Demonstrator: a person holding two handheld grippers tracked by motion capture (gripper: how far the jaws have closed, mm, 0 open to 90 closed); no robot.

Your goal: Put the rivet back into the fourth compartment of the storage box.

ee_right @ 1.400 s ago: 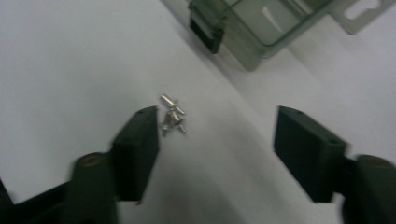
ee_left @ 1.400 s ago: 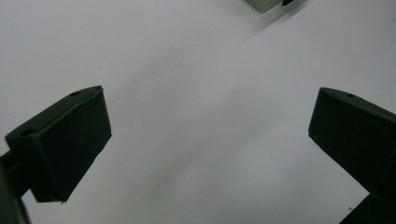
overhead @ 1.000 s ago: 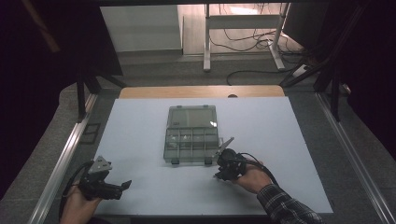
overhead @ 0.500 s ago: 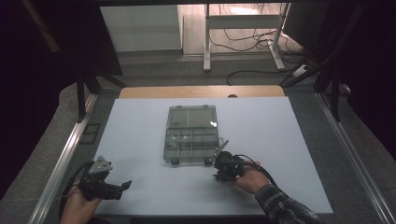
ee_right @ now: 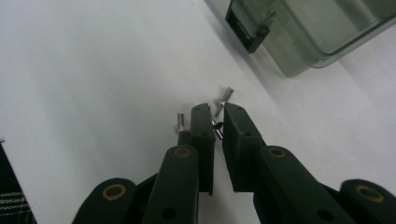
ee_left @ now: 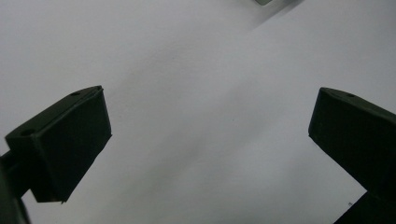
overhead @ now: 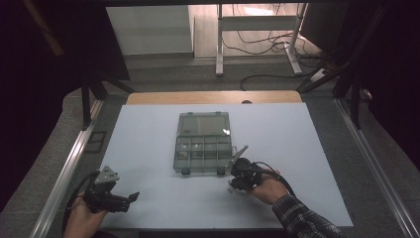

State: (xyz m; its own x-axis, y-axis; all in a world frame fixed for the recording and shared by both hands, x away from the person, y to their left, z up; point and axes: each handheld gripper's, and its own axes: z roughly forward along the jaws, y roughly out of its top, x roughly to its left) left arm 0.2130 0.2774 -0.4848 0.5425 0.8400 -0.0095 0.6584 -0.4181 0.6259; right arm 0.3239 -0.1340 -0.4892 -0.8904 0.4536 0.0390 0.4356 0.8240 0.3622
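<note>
A clear grey compartment box (overhead: 203, 144) lies shut in the middle of the white table (overhead: 307, 134). My right gripper (overhead: 236, 174) rests on the table just off the box's front right corner. In the right gripper view the right gripper (ee_right: 215, 113) has its jaws almost together, with a small dark screw (ee_right: 217, 130) pinched between them. One silver screw (ee_right: 225, 98) lies just past the tips and another (ee_right: 180, 121) beside the left jaw. The box's black latch (ee_right: 246, 29) is close ahead. My left gripper (overhead: 130, 198) sits at the front left, wide open over bare table (ee_left: 205, 116).
The table's front edge runs just behind both hands. A wooden strip (overhead: 213, 97) borders the far edge, and metal rails (overhead: 69, 163) run along both sides. A corner of the box (ee_left: 264, 2) shows at the top of the left gripper view.
</note>
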